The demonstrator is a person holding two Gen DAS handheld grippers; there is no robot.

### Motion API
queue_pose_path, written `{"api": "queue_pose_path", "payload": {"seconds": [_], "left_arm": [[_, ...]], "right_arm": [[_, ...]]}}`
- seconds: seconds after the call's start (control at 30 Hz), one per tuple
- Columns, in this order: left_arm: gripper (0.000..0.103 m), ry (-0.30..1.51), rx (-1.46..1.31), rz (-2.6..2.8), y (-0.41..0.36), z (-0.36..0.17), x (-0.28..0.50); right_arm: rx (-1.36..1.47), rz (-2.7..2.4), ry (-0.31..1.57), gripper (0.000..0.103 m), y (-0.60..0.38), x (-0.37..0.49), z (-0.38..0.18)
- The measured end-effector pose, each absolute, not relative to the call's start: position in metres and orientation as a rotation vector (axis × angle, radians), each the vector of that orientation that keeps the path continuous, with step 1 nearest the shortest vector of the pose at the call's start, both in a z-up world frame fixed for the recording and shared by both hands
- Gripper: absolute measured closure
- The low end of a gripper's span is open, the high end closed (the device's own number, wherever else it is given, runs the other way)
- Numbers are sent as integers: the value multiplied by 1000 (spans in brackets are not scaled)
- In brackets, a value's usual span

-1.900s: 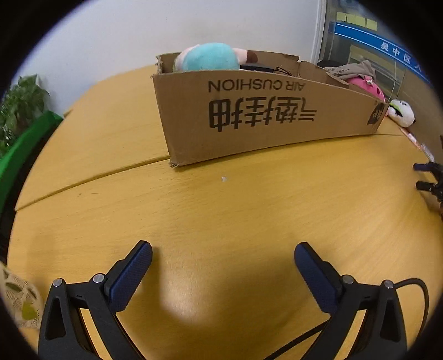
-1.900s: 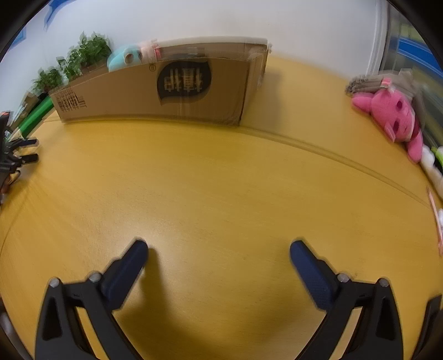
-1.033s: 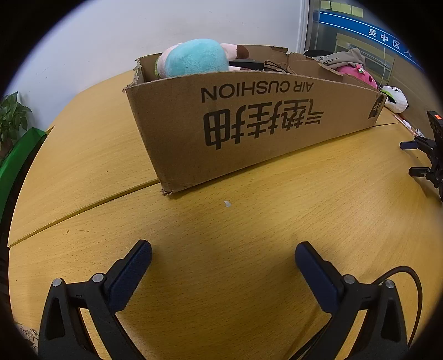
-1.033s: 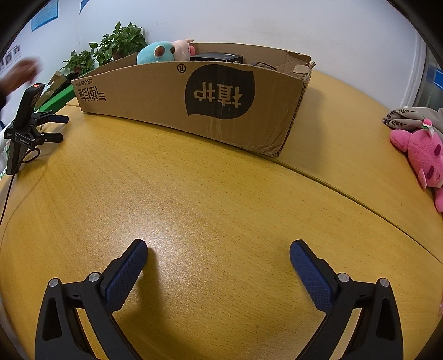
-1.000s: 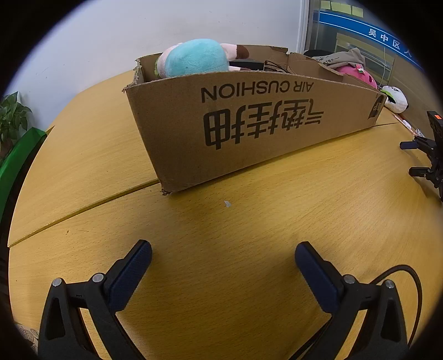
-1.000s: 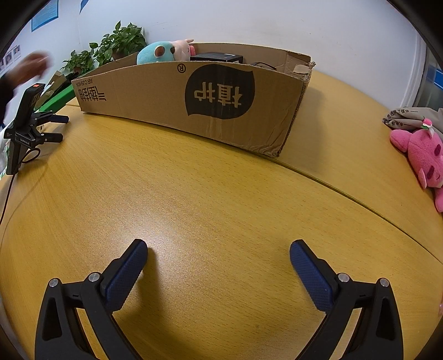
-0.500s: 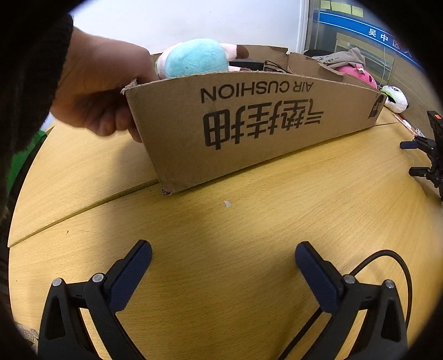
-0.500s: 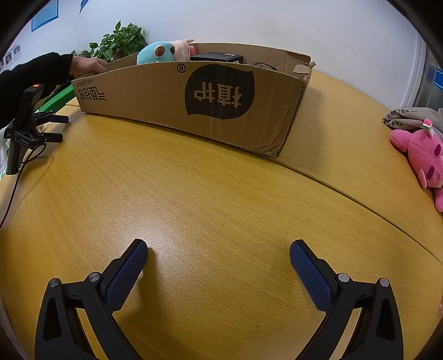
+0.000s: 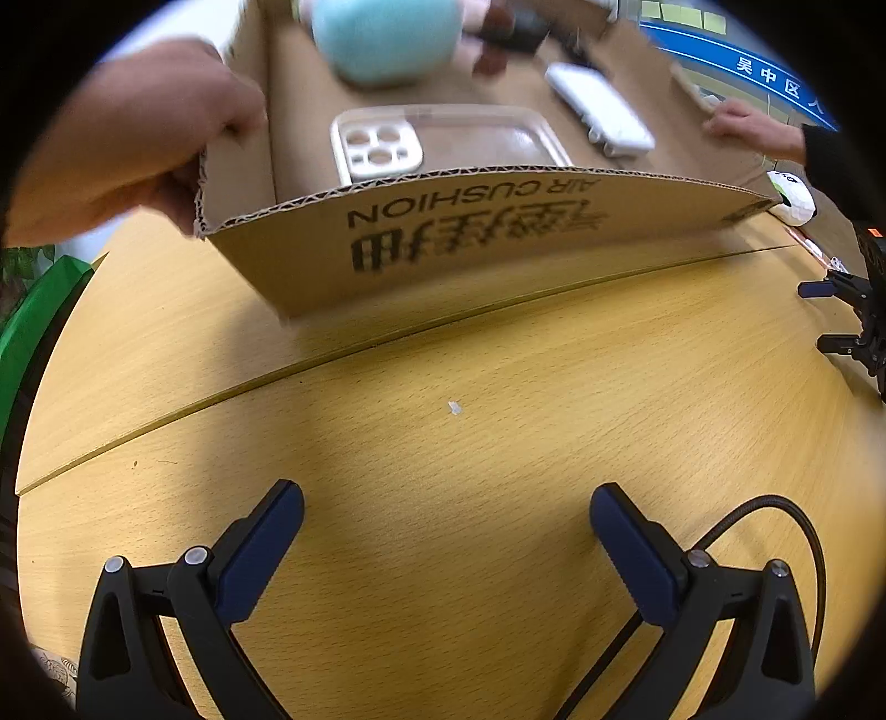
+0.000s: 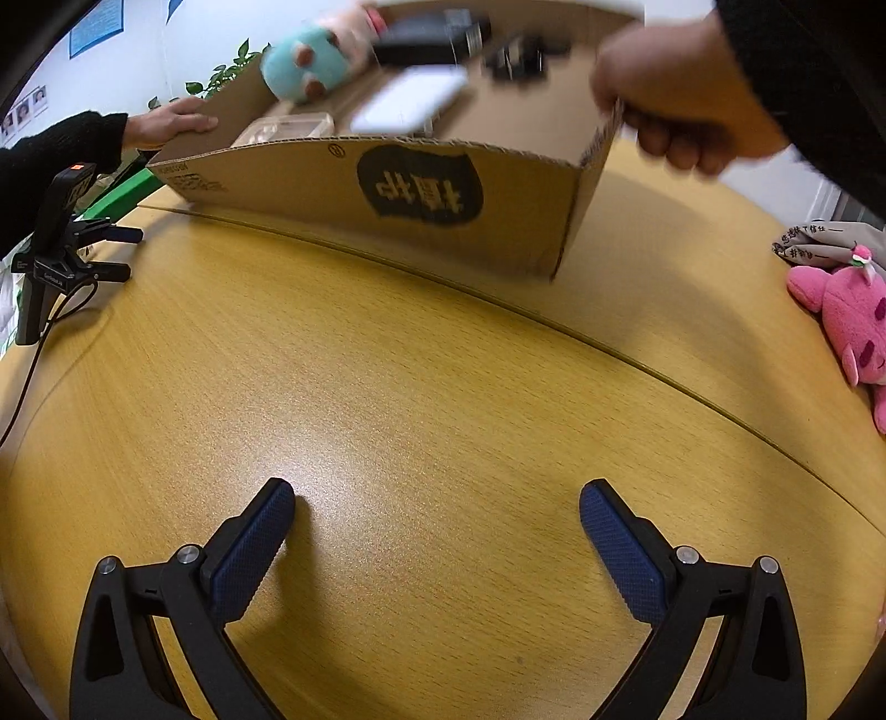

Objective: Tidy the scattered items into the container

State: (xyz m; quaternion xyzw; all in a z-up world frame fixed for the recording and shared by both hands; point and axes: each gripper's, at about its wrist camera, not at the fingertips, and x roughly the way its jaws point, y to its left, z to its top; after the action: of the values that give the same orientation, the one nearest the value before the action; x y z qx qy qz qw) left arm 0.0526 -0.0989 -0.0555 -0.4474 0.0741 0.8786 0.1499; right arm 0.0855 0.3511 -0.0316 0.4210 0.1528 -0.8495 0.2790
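The long brown cardboard box [image 9: 476, 232] is tipped toward the cameras, its open top showing, with a bare hand gripping each end: one at 10 o'clock [image 9: 138, 138] in the left view, another at 1 o'clock [image 10: 681, 105] in the right view. Inside lie a teal round plush toy [image 9: 387, 39], a clear phone case [image 9: 443, 138] and a white flat device [image 9: 601, 113]. The box's long axis runs across the yellow wooden bench [image 9: 443, 443], at 12 o'clock from both grippers and well apart. The left gripper [image 9: 446, 548] and right gripper [image 10: 437, 548] rest empty, fingers spread wide. A pink plush toy [image 10: 847, 315] lies at 3 o'clock of the right gripper, likely nearest that side.
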Motion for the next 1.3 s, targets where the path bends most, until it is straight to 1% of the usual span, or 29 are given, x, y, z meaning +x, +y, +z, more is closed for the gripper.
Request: {"api": "queue_pose_path", "payload": {"seconds": [0.43, 1.3], "left_arm": [[0, 215, -1293, 2520, -98, -56, 52], [0, 213, -1284, 2525, -121, -69, 55]], "right_arm": [[1131, -2278, 411, 0, 353, 86, -32], [1137, -2271, 426, 0, 332, 78, -40]]}}
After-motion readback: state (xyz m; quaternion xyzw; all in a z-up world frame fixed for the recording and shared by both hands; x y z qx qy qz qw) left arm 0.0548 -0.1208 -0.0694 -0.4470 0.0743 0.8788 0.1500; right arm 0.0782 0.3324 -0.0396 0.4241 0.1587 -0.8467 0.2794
